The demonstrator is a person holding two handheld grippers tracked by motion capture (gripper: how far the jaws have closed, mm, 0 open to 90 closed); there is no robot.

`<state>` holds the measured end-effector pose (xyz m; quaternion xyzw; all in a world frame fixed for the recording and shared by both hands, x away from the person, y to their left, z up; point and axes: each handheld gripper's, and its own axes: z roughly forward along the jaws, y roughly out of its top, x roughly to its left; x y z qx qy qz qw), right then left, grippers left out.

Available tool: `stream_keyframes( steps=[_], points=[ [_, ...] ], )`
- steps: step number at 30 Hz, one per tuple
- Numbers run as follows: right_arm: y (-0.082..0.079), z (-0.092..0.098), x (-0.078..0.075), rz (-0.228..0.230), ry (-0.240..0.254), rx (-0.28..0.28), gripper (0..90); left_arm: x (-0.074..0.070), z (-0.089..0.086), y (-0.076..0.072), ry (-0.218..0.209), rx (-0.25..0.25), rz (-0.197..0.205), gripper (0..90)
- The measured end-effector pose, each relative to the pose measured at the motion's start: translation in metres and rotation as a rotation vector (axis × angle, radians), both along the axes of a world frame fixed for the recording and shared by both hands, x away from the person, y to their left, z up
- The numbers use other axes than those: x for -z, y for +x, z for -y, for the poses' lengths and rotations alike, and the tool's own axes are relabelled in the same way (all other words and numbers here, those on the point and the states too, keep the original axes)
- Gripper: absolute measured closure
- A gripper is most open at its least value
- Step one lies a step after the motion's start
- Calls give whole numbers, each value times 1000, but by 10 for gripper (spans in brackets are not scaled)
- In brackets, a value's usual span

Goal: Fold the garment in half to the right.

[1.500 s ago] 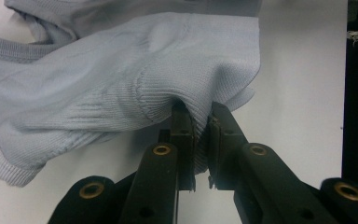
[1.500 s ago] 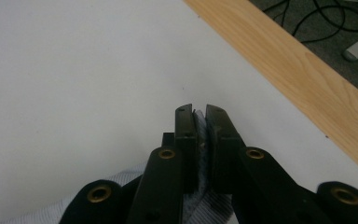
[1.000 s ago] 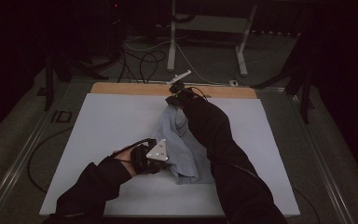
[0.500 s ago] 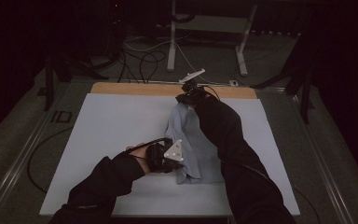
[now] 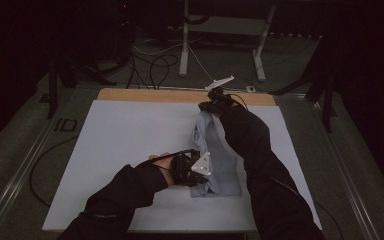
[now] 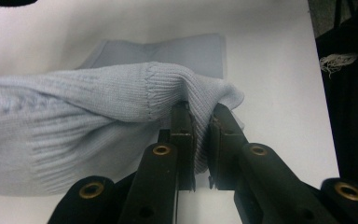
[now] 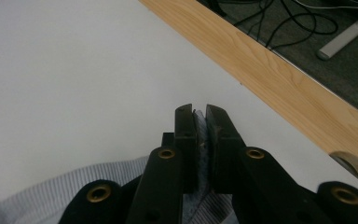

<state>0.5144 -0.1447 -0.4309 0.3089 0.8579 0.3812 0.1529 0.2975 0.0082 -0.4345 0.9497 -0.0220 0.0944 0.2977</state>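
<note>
Here, both grippers pinch a pale blue knit garment, mid-fold, on the white table.

From the left: the left gripper [image 5: 200, 172], near the table's 6 o'clock edge, has its jaws pressed together on a bunched ribbed edge of the garment [image 5: 215, 155], lifting that fold clear of the flat layer beneath, as the left gripper view [image 6: 200, 140] shows. The garment lies right of centre, stretched from about 6 towards 12 o'clock. At its far end the right gripper [image 5: 211, 106], close to the wooden strip [image 5: 145, 95] at 12 o'clock, clamps a thin blue edge tight between its jaws [image 7: 201, 135]. I judge this a folding or smoothing step; next, both grips should travel together, keeping the cloth taut, then lower it flat onto the table [image 5: 120, 140] before letting go.
</note>
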Motion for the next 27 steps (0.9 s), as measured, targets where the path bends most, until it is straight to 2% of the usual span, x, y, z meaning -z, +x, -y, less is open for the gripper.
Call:
stream_keyframes(
  steps=[6,10,18,27],
  points=[
    [-2,11,3,5,31,-10,848,2,9,0,10,18,3,830],
    [-3,17,6,3,46,-14,847,6,19,3,-2,79,-1,828],
    [-2,29,12,-12,49,-8,846,15,32,11,-3,149,-23,827],
    [0,34,18,-29,57,7,843,25,54,18,13,150,-33,825]
  ],
)
